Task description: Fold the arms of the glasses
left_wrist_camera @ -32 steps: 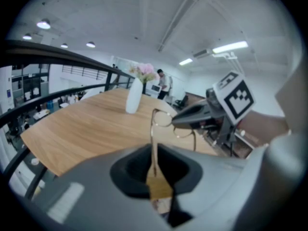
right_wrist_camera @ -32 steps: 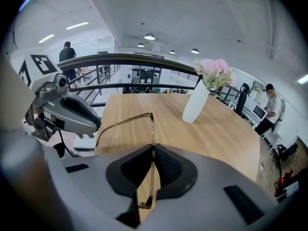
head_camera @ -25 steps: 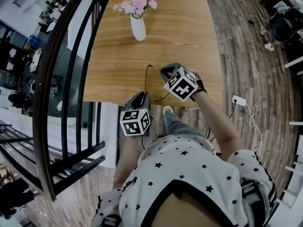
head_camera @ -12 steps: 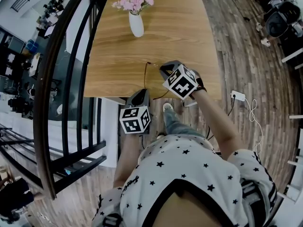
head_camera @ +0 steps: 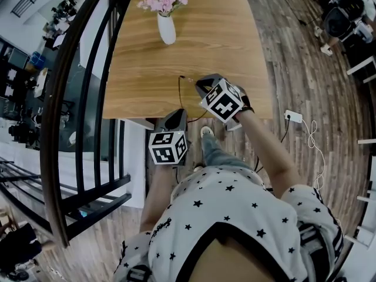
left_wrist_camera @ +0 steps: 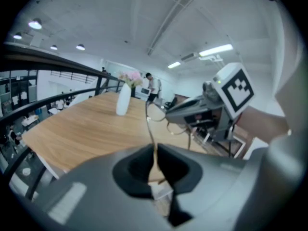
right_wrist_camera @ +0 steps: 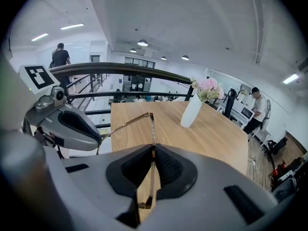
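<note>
Thin gold-rimmed glasses (head_camera: 180, 90) hang over the near edge of the wooden table (head_camera: 223, 40), held between both grippers. My right gripper (head_camera: 202, 86) is shut on the front frame, which runs up between its pads (right_wrist_camera: 152, 129). One arm (right_wrist_camera: 122, 125) slants left toward the left gripper. My left gripper (head_camera: 177, 116) sits just off the table edge. Its jaws are closing on the other thin arm (left_wrist_camera: 153, 129), which passes between the pads and is pinched there. The right gripper (left_wrist_camera: 192, 113) faces it at close range.
A white vase with pink flowers (head_camera: 166, 29) stands far back on the table. A dark curved railing (head_camera: 76, 98) runs along the left. On the plank floor to the right lie a white power strip and its cable (head_camera: 294, 117). People stand far off in the room.
Both grippers have drifted a little with the glasses still between them. The head view has shifted slightly, so the vase sits higher and further left.
</note>
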The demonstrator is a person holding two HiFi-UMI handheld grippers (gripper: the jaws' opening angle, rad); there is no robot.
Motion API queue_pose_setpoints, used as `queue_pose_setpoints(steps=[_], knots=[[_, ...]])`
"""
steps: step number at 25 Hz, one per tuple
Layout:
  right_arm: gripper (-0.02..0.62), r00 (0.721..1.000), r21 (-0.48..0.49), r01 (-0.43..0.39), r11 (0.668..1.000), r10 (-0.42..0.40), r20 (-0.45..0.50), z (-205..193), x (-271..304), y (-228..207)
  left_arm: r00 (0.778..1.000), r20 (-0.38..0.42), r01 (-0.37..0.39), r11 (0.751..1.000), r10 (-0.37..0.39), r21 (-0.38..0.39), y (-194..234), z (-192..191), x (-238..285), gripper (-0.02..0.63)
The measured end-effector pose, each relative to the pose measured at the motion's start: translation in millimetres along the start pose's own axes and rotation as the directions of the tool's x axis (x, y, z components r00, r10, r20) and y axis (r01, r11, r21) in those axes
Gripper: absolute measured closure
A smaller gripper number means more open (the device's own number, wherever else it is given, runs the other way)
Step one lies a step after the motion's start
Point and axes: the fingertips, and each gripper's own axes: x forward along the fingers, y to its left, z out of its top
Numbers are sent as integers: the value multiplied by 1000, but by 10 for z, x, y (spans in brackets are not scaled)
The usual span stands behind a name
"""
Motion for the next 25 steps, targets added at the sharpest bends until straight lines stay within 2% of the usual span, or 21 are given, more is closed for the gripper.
queue_pose_setpoints(steps=[9, 18, 25], knots=[[575, 1000, 7, -1, 1000, 1, 15, 46, -32, 54, 998, -19, 56, 998, -55, 28, -140, -4, 32, 580], [575, 999, 5, -25, 1000, 25, 26, 70, -24, 170, 990, -57, 137, 986, -132, 95, -326, 8, 120, 580], [575, 999, -2, -46, 999, 46, 27, 73, -34, 248, 987, -66, 156, 982, -150, 109, -407, 23, 178, 580]])
